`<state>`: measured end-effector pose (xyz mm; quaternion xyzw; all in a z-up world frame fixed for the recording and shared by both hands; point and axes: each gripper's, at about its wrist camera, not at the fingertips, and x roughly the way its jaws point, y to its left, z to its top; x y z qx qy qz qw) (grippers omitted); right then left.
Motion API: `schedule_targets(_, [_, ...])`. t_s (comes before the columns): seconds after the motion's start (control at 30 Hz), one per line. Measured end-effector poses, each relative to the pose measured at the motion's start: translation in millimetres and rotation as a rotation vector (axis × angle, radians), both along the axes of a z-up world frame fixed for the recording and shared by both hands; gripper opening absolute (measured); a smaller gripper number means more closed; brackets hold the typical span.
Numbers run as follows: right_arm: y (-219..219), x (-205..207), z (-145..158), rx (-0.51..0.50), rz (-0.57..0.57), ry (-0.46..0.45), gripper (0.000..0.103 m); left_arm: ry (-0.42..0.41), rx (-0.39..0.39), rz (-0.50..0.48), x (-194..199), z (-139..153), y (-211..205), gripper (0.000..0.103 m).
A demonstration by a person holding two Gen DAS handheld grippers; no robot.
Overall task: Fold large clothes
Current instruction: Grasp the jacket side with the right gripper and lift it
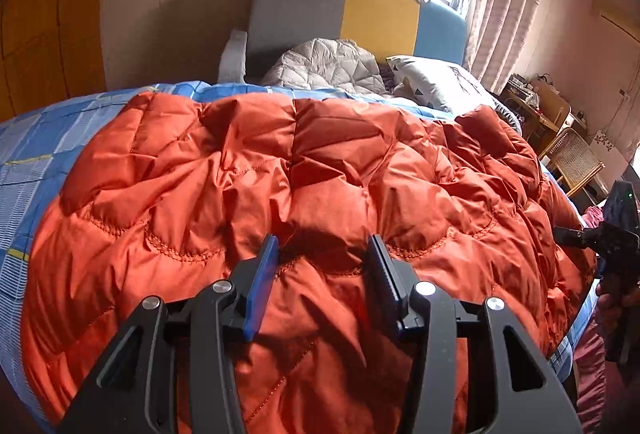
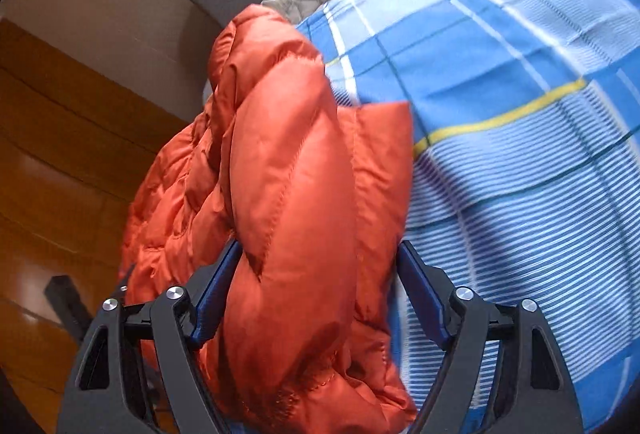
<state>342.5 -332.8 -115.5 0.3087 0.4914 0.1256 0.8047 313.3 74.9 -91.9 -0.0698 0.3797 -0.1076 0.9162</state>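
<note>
Folding looks early to us: the orange quilted puffer jacket (image 1: 304, 193) lies mostly spread flat on the blue plaid bedsheet (image 1: 36, 161), no tidy fold visible yet. Our left gripper (image 1: 324, 254) hovers just above the jacket's near part, fingers apart, empty. Our right gripper (image 2: 320, 262) has a bunched jacket portion (image 2: 288, 173) filling its wide gap; clamped or not, we cannot tell.
</note>
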Motion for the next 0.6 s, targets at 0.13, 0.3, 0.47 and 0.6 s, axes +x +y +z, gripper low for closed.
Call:
schedule_targets(0.13, [-2.0, -1.1, -7.6, 0.054, 0.005, 0.007, 0.070, 0.018, -0.016, -0.003, 3.8, -6.5, 0.8, 0.046])
schedule_targets(0.3, [-2.6, 0.0, -13.7, 0.092, 0.016, 0.011, 0.068, 0.029, -0.013, -0.008, 6.7, -11.6, -1.1, 0.046])
schedule_targets(0.47, [-3.2, 1.6, -15.1, 0.108, 0.027, 0.003, 0.053, 0.036, -0.013, -0.013, 8.5, -15.2, -0.7, 0.046])
schedule_targets(0.6, [0.4, -2.1, -2.8, 0.100, 0.050, -0.032, 0.034, 0.044, -0.017, -0.005, 10.7, -18.1, -2.0, 0.046])
